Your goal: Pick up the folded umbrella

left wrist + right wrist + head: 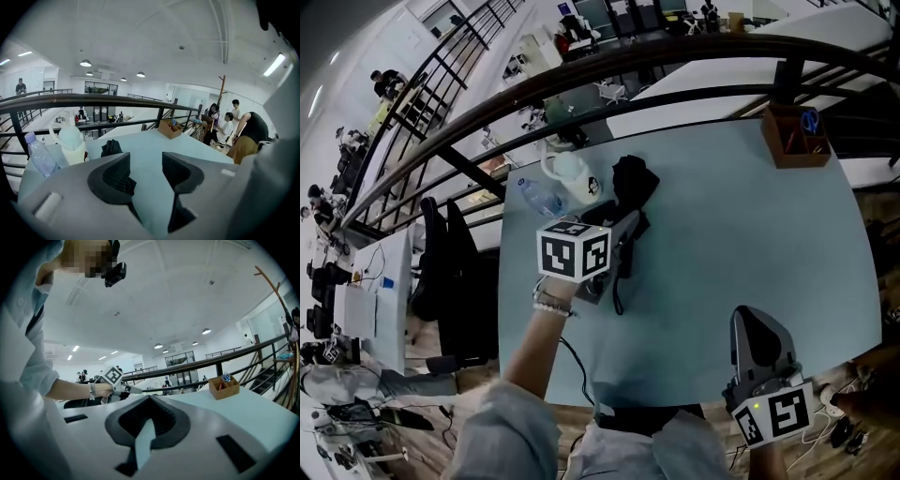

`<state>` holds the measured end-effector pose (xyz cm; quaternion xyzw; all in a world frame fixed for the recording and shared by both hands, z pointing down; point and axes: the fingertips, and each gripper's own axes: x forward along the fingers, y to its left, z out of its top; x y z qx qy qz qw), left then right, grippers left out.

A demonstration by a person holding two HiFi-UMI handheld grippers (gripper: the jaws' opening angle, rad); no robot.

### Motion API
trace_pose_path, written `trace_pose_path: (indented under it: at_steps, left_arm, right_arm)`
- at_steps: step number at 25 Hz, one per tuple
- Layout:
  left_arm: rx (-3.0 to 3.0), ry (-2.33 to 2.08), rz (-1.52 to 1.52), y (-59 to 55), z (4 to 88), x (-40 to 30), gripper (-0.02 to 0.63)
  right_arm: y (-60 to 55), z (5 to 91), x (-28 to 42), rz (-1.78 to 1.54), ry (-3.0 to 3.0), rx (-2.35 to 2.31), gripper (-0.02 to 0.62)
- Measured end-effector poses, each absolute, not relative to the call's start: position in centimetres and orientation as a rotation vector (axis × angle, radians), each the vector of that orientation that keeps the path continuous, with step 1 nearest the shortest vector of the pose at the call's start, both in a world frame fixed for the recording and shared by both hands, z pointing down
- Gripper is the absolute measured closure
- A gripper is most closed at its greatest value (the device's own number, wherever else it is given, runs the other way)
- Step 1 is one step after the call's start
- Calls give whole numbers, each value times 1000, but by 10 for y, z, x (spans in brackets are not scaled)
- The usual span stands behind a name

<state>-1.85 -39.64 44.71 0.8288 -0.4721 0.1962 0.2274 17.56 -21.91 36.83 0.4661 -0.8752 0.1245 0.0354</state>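
The folded black umbrella (634,182) lies crumpled on the pale blue table (741,234), toward its far left. In the left gripper view the umbrella (111,147) shows just beyond the left jaw, which hides part of it. My left gripper (629,225) hovers right at the umbrella's near end, jaws open, with only bare table in the gap (146,172). My right gripper (753,317) hangs over the table's near right edge, far from the umbrella, jaws shut (150,398) on nothing.
A white jug (570,176) and a clear plastic bottle (540,197) stand just left of the umbrella. A wooden box (794,136) with scissors sits at the far right corner. A dark railing (581,89) runs behind the table. People stand beyond the table (234,129).
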Motion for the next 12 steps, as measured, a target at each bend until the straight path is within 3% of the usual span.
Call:
trace_pose_path:
  at_steps: [12]
  left_arm:
    - [2094, -1254, 738, -460, 537, -42, 383]
  right_arm:
    - [-236, 396, 156, 476, -2605, 1467, 595]
